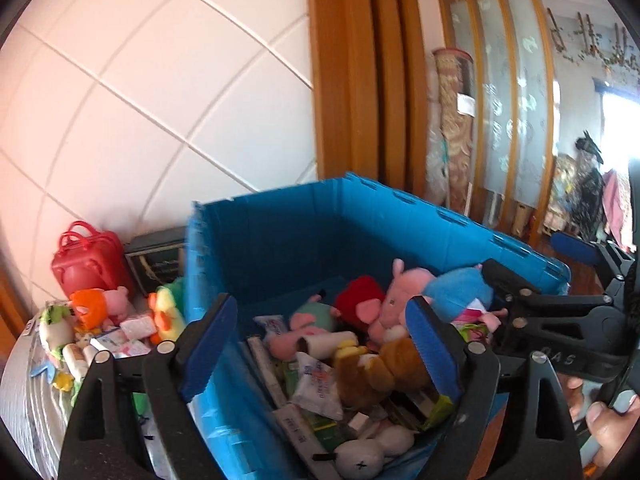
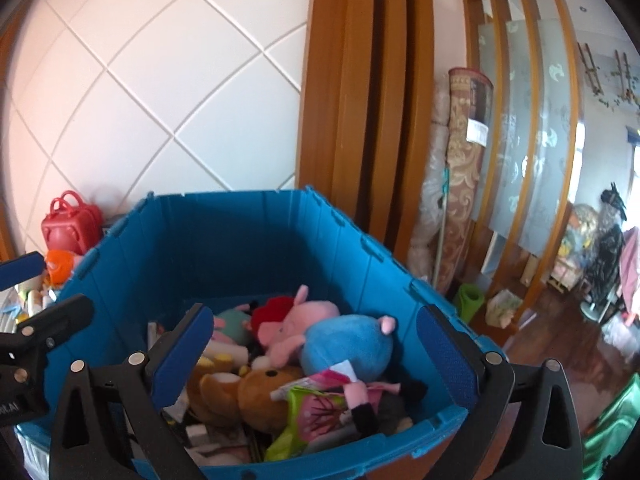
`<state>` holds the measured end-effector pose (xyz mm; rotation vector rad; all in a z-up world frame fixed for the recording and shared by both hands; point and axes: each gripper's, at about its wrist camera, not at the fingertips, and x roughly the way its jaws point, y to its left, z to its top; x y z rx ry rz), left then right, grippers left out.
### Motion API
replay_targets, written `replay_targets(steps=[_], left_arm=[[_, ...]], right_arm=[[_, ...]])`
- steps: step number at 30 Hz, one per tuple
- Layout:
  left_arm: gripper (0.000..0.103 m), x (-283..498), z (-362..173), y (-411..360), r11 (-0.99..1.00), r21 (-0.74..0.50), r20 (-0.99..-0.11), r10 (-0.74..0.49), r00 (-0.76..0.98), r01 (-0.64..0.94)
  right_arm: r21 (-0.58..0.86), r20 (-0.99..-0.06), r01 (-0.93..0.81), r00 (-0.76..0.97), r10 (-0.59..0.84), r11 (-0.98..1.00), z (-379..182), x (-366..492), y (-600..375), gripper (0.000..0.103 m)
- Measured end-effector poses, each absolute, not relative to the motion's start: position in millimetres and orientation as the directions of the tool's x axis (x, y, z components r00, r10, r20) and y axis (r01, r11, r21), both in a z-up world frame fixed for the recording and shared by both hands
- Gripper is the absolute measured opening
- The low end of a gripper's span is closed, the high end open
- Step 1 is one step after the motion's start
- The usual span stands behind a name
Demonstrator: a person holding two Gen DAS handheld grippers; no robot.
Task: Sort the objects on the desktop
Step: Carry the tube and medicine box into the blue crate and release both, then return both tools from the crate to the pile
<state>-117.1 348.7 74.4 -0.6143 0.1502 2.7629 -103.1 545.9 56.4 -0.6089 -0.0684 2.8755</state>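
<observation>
A blue plastic bin point(image 1: 280, 220) point(image 2: 224, 236) holds plush toys and packets: a blue-and-pink pig plush point(image 2: 344, 344), a brown bear plush point(image 1: 380, 368) point(image 2: 256, 396), a red plush point(image 1: 356, 300). My left gripper point(image 1: 320, 348) is open and empty above the bin's near left corner. My right gripper point(image 2: 316, 364) is open and empty above the bin, over the pig plush. The right gripper also shows in the left wrist view point(image 1: 520, 312) at the bin's right side.
Left of the bin, on a pale surface, lie an orange-and-pink plush point(image 1: 100, 306), a yellow-orange duck plush point(image 1: 168, 312), small packets point(image 1: 120, 340) and a red toy suitcase point(image 1: 88, 260) point(image 2: 70, 224). A tiled wall and a wooden door frame point(image 2: 360, 100) stand behind.
</observation>
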Motion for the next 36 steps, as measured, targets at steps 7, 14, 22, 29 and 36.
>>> replay_targets(steps=[7, 14, 22, 29, 36], left_arm=[[0.089, -111, 75, 273, -0.976, 0.016, -0.388, 0.195, -0.9, -0.219], [0.089, -123, 54, 168, -0.997, 0.016, -0.442, 0.065, -0.895, -0.08], [0.089, -144, 8, 19, -0.991, 0.041, -0.56, -0.128, -0.819, 0.126], [0.089, -159, -44, -84, -0.965, 0.058, -0.666, -0.23, -0.71, 0.257], [0.089, -199, -95, -149, -0.933, 0.026, -0.745, -0.257, -0.615, 0.358]], right_arm=[[-0.009, -0.353, -0.06, -0.934, 0.059, -0.998, 78, -94, 488, 0.103], [-0.005, -0.314, 0.093, -0.946, -0.087, -0.996, 101, -90, 397, 0.103], [0.024, -0.324, 0.211, -0.923, -0.207, -0.977, 98, -116, 283, 0.103], [0.092, -0.473, 0.251, -0.841, -0.264, -0.964, 34, -182, 199, 0.103], [0.122, -0.641, 0.242, -0.721, -0.262, -0.963, -44, -239, 159, 0.103]])
